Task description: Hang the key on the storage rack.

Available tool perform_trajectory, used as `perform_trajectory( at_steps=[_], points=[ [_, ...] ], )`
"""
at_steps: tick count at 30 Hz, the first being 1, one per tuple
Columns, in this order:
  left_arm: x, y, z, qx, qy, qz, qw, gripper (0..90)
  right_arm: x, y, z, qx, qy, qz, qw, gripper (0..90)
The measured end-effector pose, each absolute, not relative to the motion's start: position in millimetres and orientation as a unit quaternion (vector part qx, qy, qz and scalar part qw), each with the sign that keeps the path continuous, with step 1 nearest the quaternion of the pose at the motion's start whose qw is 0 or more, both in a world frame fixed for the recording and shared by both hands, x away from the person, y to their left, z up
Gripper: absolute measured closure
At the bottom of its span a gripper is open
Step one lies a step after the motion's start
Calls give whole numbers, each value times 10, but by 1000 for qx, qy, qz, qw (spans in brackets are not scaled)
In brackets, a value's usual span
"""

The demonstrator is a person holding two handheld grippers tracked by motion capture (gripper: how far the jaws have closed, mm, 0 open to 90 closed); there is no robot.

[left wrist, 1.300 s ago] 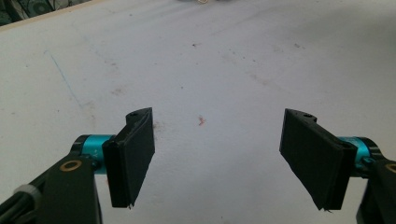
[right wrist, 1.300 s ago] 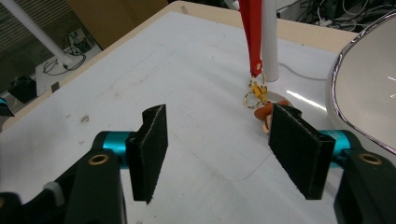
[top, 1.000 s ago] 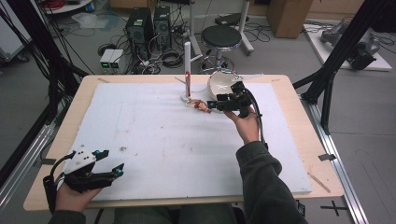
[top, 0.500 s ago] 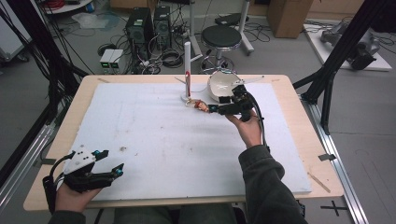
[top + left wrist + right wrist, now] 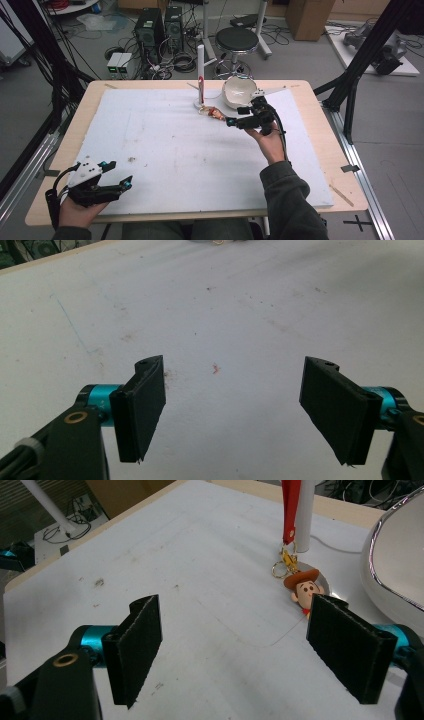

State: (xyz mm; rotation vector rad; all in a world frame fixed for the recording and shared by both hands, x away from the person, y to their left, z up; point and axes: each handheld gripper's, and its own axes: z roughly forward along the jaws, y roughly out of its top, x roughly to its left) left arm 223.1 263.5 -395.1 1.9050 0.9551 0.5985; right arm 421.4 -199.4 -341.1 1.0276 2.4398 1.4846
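Keychain figure (image 5: 303, 591) lies on the worktop (image 5: 165, 145) just ahead of my right gripper (image 5: 235, 645), beside its right jaw, strap running forward; jaws spread. My left gripper (image 5: 240, 410), jaws spread, far off.

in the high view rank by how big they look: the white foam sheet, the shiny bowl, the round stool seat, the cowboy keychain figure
1. white foam sheet, by far the largest.
2. and 3. round stool seat and shiny bowl: they look alike, and the stool is farther off, so I won't rank them.
4. cowboy keychain figure, the smallest.
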Motion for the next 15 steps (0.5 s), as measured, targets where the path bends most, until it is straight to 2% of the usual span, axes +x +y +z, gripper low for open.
perform_trajectory(
  at_steps=[15],
  points=[
    [2233,2636,-3951,771,385,241,445,268,4071,-2146,-3479,340,800,491,55,177]
  ],
)
